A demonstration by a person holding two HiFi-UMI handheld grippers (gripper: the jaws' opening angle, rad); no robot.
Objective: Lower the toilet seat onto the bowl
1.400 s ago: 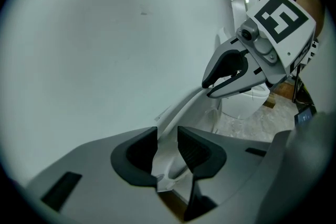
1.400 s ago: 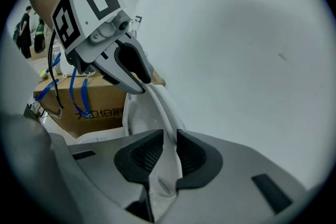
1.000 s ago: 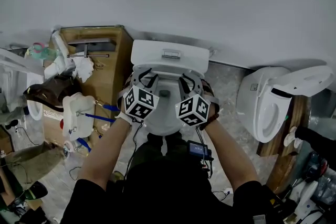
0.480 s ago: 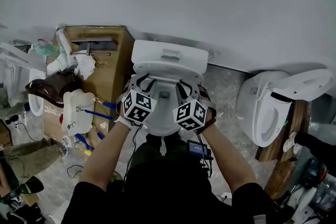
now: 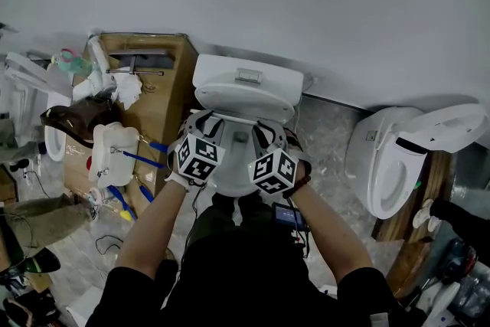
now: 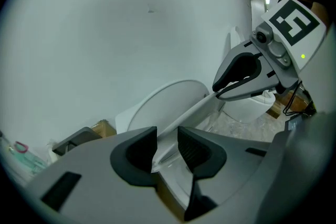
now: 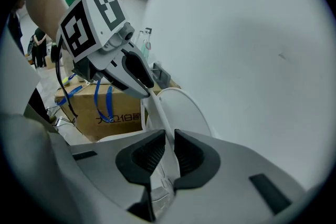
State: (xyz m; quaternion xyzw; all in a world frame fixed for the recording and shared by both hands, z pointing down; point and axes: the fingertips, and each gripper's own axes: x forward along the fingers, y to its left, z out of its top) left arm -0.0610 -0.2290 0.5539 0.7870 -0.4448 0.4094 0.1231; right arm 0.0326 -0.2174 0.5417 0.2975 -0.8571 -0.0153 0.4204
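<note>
Claws are both biting on the toilet seat [image 6: 195, 109] right now. The left claw [image 6: 167, 147] is standing partly open, its two dark pads pressing on the white front rim of the seat, which is filling the gap between them. The right claw [image 7: 169, 152] is sitting narrower, its ribbed pads pinching the thin edge of the same rim further along.

The seat is running as a white band from one claw across to the other, tilted up off the bowl [image 5: 233, 178] and hanging just in front of the raised lid [image 6: 160, 105]. From the head view both claws are pointing steeply down over the bowl, side by side, just below the tank [image 5: 243, 80]. A cardboard box [image 5: 164, 99] is sitting beside the toilet on the left, and a second toilet [image 5: 390, 165] is standing well apart on the right.
</note>
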